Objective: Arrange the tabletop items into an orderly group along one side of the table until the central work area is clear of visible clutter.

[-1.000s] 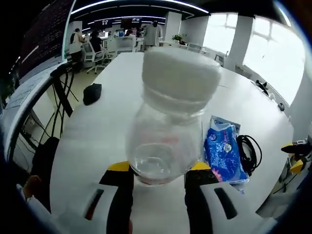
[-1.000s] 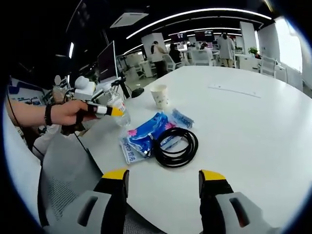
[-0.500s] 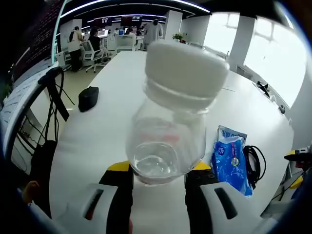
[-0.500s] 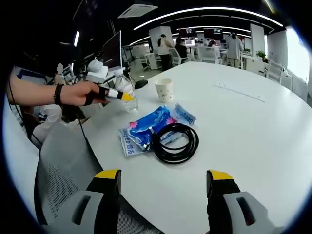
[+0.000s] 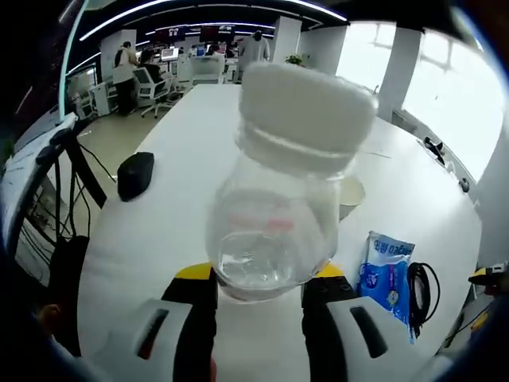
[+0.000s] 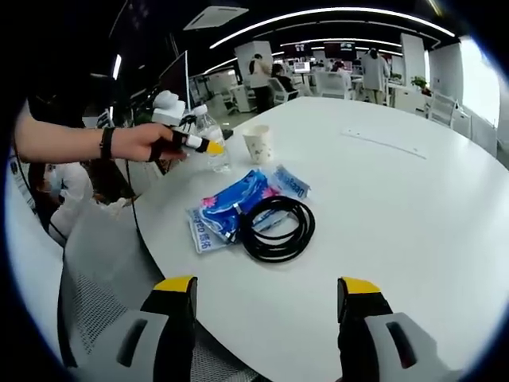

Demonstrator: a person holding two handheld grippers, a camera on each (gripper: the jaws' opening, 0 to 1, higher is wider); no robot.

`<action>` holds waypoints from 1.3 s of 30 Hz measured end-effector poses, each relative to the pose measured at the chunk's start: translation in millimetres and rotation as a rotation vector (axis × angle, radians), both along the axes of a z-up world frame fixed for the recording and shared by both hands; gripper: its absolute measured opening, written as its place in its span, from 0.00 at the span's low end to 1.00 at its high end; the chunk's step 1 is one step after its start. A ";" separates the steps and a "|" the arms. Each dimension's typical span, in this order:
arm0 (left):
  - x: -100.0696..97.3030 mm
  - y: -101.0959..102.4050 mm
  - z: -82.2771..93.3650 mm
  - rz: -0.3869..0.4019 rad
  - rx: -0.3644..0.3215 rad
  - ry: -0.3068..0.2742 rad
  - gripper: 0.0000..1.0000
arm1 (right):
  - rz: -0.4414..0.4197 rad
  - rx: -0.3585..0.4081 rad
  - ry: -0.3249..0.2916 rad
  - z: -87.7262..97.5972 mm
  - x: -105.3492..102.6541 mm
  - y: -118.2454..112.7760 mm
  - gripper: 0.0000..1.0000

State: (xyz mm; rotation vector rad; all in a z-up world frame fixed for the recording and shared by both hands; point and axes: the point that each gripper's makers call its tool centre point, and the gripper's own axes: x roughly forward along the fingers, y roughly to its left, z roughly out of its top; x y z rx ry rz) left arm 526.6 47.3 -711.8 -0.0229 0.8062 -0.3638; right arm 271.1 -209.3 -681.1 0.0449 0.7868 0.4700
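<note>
Left tongs (image 5: 256, 288): jaws closed on the base of a clear plastic bottle (image 5: 274, 231) with a white cap, bottle held just in front of the lens, leaning a little to the right in the left gripper view. A little clear liquid sits in its bottom. In the right gripper view the same bottle (image 6: 215, 147) is at the near-left edge of the white bench (image 6: 413, 207), gripped by the left tongs (image 6: 205, 146) in a person's hand (image 6: 147, 142) wearing a dark wristband.

Right tongs (image 6: 266, 306): jaws spread wide, nothing between them, held above the near edge of the bench.

Landmark: coiled black cable (image 6: 277, 228), lying flat on the bench.
- Blue plastic packets (image 6: 227, 208): touching the cable on its left, part of the coil resting over them. In the left gripper view they are the blue packets (image 5: 385, 274) with the cable (image 5: 421, 288) just to their right.
- Paper cup (image 6: 258, 144): upright, beyond the cable, near the bottle but apart from it. In the left gripper view its rim (image 5: 351, 191) shows behind the bottle.
- Bottle: beyond the cable and to its left, past the packets.
- Black object (image 5: 135, 173), type unclear: on the bench, well apart from the cable, on the far side of the bottle from it.

Grey mesh chair (image 6: 103, 278) just beside the near bench edge, left of the cable.
</note>
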 end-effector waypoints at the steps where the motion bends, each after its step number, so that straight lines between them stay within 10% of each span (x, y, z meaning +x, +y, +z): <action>1: 1.5 -0.8 0.3 0.002 -0.001 0.001 0.40 | 0.000 0.001 0.000 0.5 0.1 0.3 0.74; 39: 42.4 -23.1 6.0 -0.048 -0.001 -0.002 0.40 | -0.017 0.029 -0.010 7.0 0.2 3.1 0.76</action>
